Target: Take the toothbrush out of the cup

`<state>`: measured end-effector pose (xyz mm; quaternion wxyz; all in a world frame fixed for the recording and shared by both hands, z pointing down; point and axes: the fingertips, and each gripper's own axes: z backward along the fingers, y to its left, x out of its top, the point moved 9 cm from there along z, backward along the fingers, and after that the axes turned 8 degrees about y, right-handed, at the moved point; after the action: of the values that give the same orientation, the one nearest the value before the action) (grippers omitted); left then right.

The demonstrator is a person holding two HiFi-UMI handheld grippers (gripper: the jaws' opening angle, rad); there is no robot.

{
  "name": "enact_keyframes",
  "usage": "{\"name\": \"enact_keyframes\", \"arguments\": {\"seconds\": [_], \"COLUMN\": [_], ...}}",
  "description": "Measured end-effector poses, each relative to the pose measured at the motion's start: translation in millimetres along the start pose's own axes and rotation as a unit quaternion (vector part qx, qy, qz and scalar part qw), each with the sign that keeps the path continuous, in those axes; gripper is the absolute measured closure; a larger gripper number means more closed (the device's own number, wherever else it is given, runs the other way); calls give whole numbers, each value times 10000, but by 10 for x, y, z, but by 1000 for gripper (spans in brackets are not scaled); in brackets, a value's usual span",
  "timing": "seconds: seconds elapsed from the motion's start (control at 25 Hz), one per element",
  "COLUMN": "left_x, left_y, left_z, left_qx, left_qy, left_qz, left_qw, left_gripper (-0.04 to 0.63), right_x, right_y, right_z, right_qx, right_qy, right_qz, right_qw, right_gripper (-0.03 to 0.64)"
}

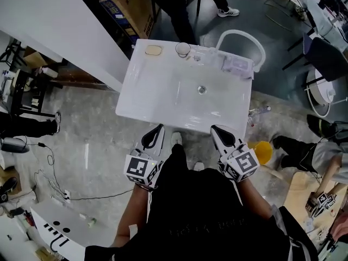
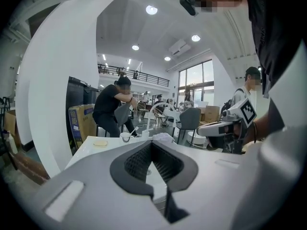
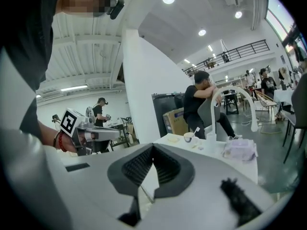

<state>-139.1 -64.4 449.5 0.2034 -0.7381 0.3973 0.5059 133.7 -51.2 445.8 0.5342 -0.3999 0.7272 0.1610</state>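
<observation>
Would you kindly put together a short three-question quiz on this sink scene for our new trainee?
1. True or false: the toothbrush has been taken out of the cup.
2. Where does the cup stand? A) at the back edge of the sink, left of the faucet in the head view; B) at its front edge; C) at its right edge.
3. What do the left gripper and right gripper hold?
Key: 1 false, it stands in the cup; 2 A; 3 nothing, both are shut and empty.
</observation>
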Motion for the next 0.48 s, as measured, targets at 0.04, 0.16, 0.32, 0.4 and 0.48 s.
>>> {"name": "enact_keyframes", "arguments": {"seconds": [0.04, 0.16, 0.32, 0.4, 0.48], "left_x": [16, 83, 144, 150, 172], "left_y": [82, 336, 660, 782, 905], "left_z": [-20, -59, -104, -139, -198], "left_qx": [-13, -73, -156, -187, -251], "left_qy": [-2, -29, -36, -33, -45], "left_qz": [0, 17, 1, 32, 49], "left_qw": [10000, 10000, 9999, 9998, 9997], "left_gripper": [588, 588, 588, 588, 588], "right_x": [46, 210, 375, 413, 444], "right_y": [-6, 0, 26, 31, 23], "right_z": [-77, -298, -622, -740, -838], "right_qx": [-14, -45, -110, -144, -171], "right_qy": [4, -19, -17, 20, 63], "right_qz": [-13, -55, -35, -43, -14], "right_qw": [10000, 10000, 9999, 9999, 9998], "right_gripper": [604, 604, 604, 604, 604]}}
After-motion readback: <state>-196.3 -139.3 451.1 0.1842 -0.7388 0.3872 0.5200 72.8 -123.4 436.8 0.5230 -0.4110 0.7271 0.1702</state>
